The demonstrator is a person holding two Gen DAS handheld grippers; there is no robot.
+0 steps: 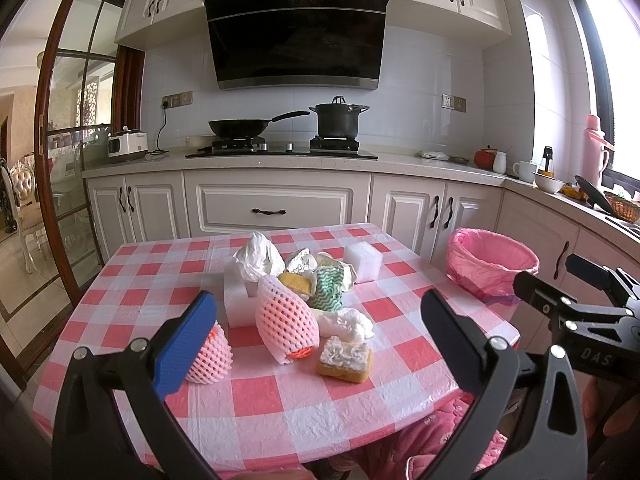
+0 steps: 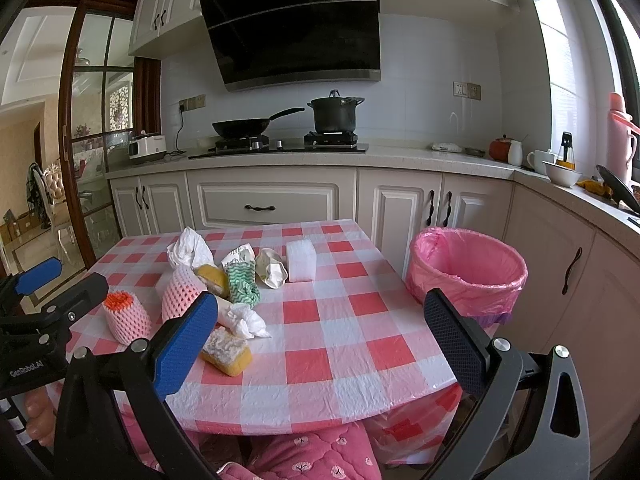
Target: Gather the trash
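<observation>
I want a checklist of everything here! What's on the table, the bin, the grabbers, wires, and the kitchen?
Surface: checked tablecloth, wrinkled, on a small table.
Job's things: trash pile of foam nets, sponges, tissues, foam blocks; pink-lined bin beside the table, looks empty.
Clutter: nothing seen besides the trash.
Grippers: left gripper open, holding nothing; right gripper open, holding nothing.
Cables: black cord from wall socket to the white appliance.
Surroundings: wok and pot on the stove.

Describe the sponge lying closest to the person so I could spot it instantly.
Start at the checked table, then the pile of rubbish on its left half. At the pile's near edge lies the yellow sponge, flat and alone. Unlike the other sponge deeper in the heap, it has a white, fluffy top.
</observation>
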